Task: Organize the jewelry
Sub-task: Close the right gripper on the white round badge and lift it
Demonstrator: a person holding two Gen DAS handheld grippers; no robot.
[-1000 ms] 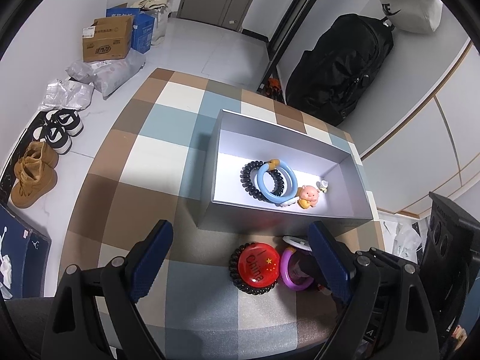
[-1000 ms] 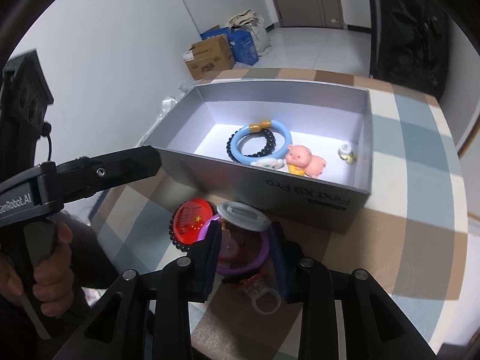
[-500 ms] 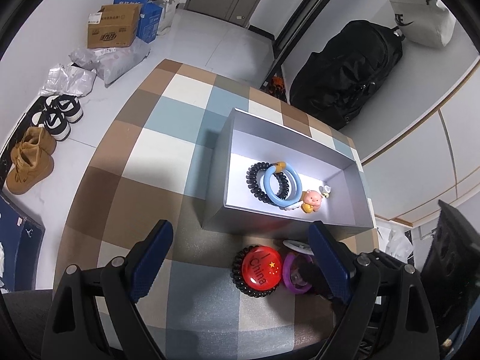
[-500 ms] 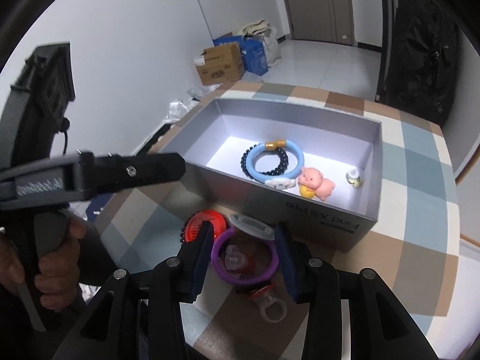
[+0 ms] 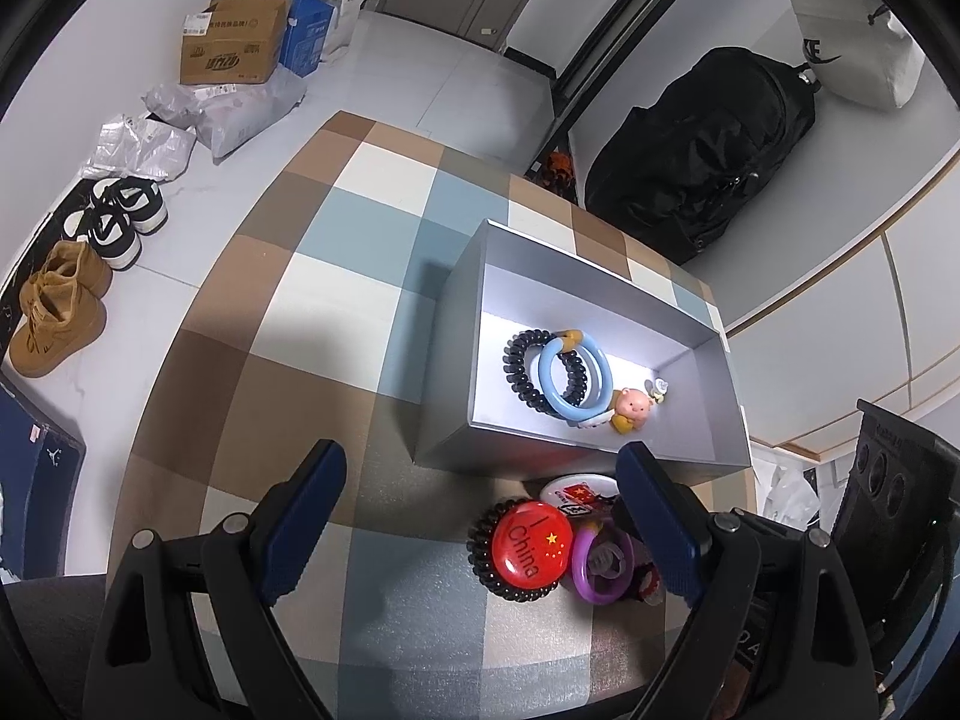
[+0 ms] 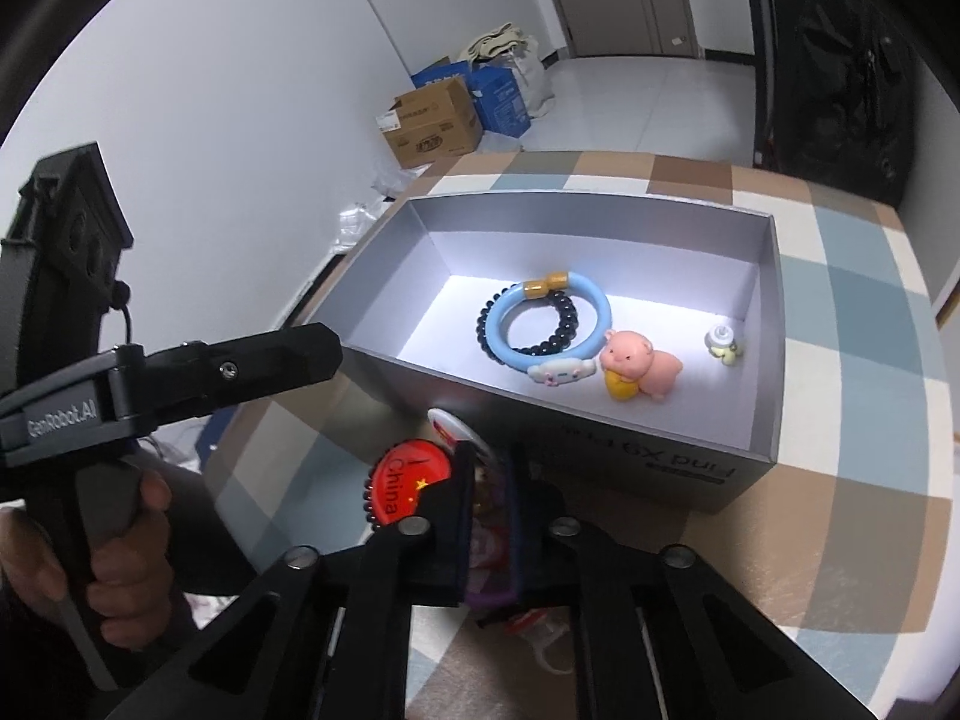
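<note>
Purple ring, a plastic bangle by the look of it, lies on the checked desk just in front of the grey box, touching the red China badge, and the right gripper has its jaws drawn close onto it. It is probably light, stiff and smooth, so it may slip or twist out of the pads unless the pinch sits squarely across the band rather than on the curve; a gentle squeeze should do, since thin plastic can crack. In the right wrist view the ring is mostly buried between the jaws, only a purple sliver showing at their base, so whether the grip is firm or merely closing I cannot tell. Small bits beside it, a white badge and a reddish ring-shaped charm, are half covered and hard to identify. A black beaded band peeks from under the red badge. Inside the box lie a blue bangle over a dark bead bracelet, a pink pig and a tiny pale charm. The left gripper hangs over the desk with jaws spread wide, holding nothing. Printing on the box's front wall is too distorted to read.
</note>
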